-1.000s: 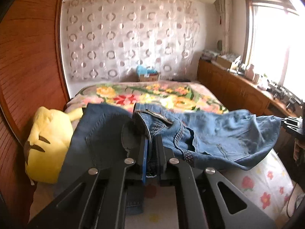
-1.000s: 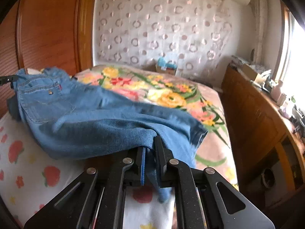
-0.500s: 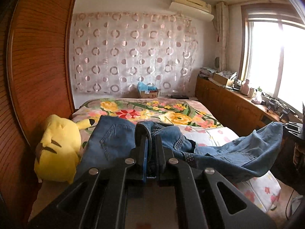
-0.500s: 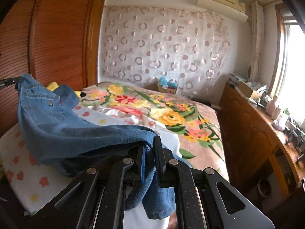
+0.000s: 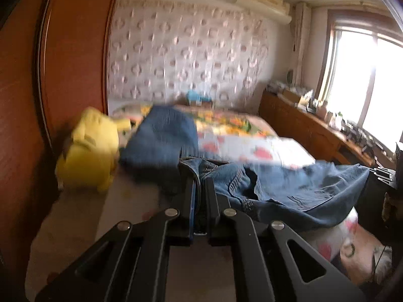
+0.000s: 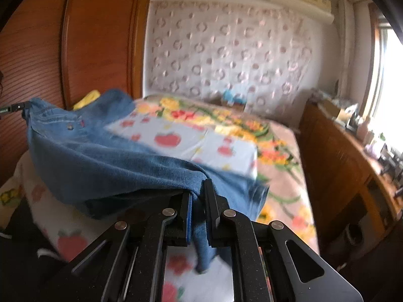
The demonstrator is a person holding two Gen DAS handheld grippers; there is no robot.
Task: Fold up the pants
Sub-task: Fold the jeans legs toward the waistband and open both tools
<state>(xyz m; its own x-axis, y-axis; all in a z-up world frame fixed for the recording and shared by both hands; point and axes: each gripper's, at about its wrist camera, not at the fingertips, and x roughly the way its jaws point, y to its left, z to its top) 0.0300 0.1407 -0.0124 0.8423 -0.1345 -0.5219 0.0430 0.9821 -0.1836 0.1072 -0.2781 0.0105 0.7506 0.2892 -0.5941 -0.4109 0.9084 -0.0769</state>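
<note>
Blue jeans (image 5: 289, 191) hang stretched between two hand-held grippers above a bed (image 6: 191, 141), sagging across the lower middle of both wrist views. Nearest the lens, the left gripper (image 5: 200, 183) is clamped tight on the waistband end, denim pinched between its black fingers (image 5: 187, 196). In the other view the right gripper (image 6: 199, 191) is likewise closed on a fold of a leg, a strip of cloth dangling below its fingers. The jeans run from there to the left edge of the frame, where the waistband meets the tip of the other gripper. Beneath lies a white sheet with red fruit prints (image 6: 176, 138); a yellow plush toy (image 5: 88, 151) sits at centre left against a wooden wardrobe (image 5: 63, 63). Beyond, a floral blanket (image 6: 226, 120), then a circle-patterned curtain (image 5: 186, 52), blurred.
</note>
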